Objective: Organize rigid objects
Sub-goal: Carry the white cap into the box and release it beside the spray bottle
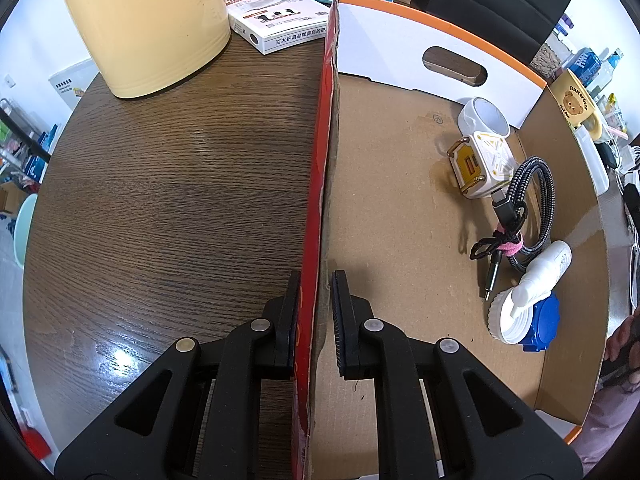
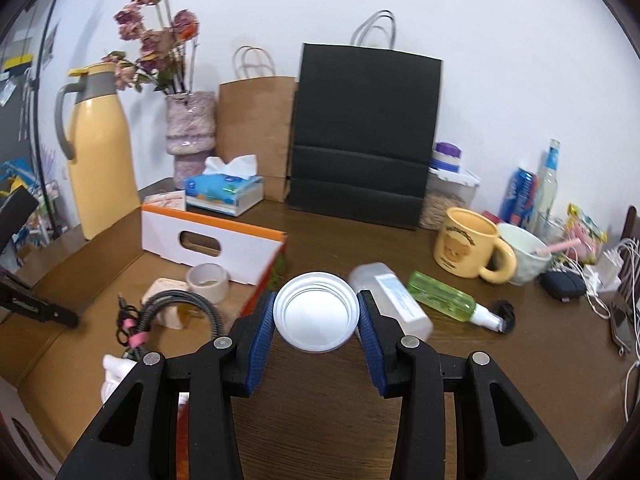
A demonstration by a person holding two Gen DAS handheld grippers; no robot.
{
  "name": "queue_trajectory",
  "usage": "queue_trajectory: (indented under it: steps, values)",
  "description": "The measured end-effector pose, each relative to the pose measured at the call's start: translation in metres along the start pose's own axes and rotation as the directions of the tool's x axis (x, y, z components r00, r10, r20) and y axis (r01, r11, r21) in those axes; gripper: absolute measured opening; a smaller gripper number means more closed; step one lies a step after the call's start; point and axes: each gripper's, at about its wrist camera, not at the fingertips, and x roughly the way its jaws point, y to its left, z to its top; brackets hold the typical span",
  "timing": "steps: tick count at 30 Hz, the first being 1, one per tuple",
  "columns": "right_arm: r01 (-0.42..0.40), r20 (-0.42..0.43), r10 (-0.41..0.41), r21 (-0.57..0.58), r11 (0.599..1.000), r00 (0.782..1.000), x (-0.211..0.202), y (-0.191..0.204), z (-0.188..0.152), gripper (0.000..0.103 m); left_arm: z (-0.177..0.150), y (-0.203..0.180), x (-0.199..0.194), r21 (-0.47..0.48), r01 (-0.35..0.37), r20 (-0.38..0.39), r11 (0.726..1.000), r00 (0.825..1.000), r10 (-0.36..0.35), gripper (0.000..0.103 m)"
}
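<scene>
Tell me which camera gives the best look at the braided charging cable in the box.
The left wrist view. There the braided cable lies fully exposed on the cardboard box floor, its loop, pink tie and plug visible. The right wrist view shows only part of it, small, low on the left, partly hidden behind the right gripper.

place: home, dining/living rm
table: dark wood [image 2: 500,380], cluttered
signs: thermos jug [image 2: 102,160], dried flowers [image 2: 156,40], tissue box [image 2: 224,192], bear mug [image 2: 468,244], shopping bags [image 2: 364,136]
</scene>
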Motion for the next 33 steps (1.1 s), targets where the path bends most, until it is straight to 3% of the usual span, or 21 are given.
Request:
queue_trajectory:
  steps: [14,33]
  values:
    - [-0.067,0.014,0.069,-0.107,0.992,0.997,0.000,0.040,0.031,0.045,0.000,0.000,0.000,0.000,0.000,0.000,1.000,1.000,0.000,0.009]
    - [-0.169,-0.153,0.141,-0.192,0.967,0.978,0.038,0.079,0.034,0.045,0.000,0.001,0.000,0.002,-0.001,0.000,1.000,1.000,0.001,0.009]
